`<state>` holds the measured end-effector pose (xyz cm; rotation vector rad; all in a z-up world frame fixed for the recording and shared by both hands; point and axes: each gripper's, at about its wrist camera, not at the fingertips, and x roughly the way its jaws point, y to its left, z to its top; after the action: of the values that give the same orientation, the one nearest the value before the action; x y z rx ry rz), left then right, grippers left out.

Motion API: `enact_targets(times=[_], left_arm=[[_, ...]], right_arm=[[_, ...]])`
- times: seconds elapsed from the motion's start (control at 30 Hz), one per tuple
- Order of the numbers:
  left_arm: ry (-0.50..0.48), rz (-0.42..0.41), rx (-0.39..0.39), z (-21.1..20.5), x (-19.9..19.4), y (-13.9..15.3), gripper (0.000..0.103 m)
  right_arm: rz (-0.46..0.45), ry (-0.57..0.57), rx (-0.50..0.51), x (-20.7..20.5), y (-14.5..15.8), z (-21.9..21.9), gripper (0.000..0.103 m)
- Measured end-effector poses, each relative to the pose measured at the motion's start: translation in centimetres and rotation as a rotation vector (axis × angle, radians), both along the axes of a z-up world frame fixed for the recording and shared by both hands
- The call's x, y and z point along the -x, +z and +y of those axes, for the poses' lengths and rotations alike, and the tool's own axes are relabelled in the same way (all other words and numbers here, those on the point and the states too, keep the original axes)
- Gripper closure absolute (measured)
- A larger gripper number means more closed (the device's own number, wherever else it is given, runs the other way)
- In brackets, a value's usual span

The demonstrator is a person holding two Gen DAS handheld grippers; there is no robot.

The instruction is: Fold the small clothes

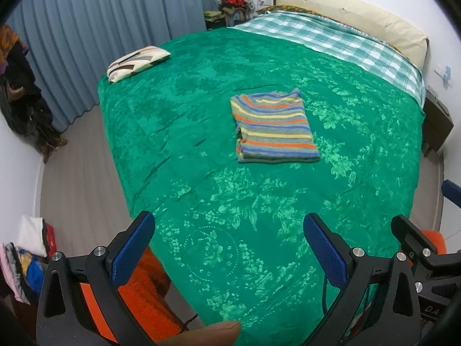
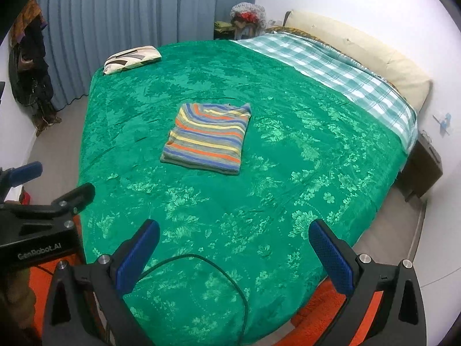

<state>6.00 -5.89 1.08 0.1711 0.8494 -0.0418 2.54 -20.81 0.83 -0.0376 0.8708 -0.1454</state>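
A striped garment (image 1: 273, 128) in blue, orange, yellow and grey lies folded into a neat rectangle on the green bedspread (image 1: 201, 92), near the middle of the bed. The right wrist view shows the same garment (image 2: 209, 138) from further right. My left gripper (image 1: 229, 245) hovers open over the near end of the bed, well short of the garment, with nothing between its blue pads. My right gripper (image 2: 234, 248) is also open and empty, held back at the near edge. In the right wrist view the left gripper (image 2: 52, 199) appears at the left edge.
A patterned pillow (image 1: 137, 63) lies at the bed's far left corner. A checked sheet (image 1: 331, 40) and a cream bolster (image 1: 354, 17) are at the head. Stacked clothes (image 1: 31, 253) sit on the floor at left. A black cable (image 2: 216, 274) crosses the near bedspread.
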Motion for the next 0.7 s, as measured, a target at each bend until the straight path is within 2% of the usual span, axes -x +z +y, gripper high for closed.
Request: enact_targets(times=[0.27, 0.7], left_arm=[[0.021, -0.017, -0.056, -0.1, -0.1, 0.6, 0.0], [0.018, -0.004, -0.046, 0.1, -0.1, 1.2, 0.0]], right_arm=[[0.001, 0.002, 0.006, -0.4, -0.1, 0.0, 0.001], [0.013, 0.008, -0.023, -0.3, 0.8, -0.3, 0.001]])
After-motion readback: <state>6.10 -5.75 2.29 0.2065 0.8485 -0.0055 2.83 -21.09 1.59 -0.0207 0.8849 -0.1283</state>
